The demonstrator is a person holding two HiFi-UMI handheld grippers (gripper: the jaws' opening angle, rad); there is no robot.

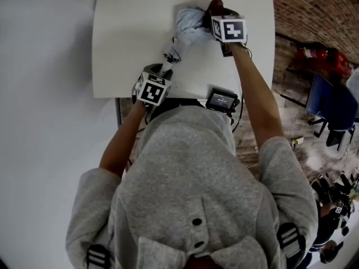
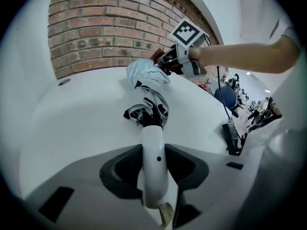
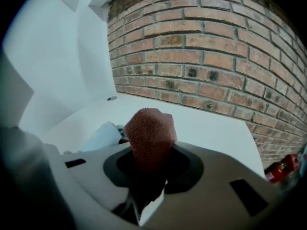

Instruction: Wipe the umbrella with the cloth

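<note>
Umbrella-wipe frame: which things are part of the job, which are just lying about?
In the job: folded umbrella, white handle clamped in left gripper; reddish-brown cloth clamped in right gripper; white table beneath.
Lying about: black device at table's near edge; blue chair; red items on the floor.

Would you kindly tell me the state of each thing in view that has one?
umbrella: folded, lying on the table
cloth: bunched up, clamped
left hand-held gripper: shut on the umbrella's handle
right hand-held gripper: shut on the cloth
</note>
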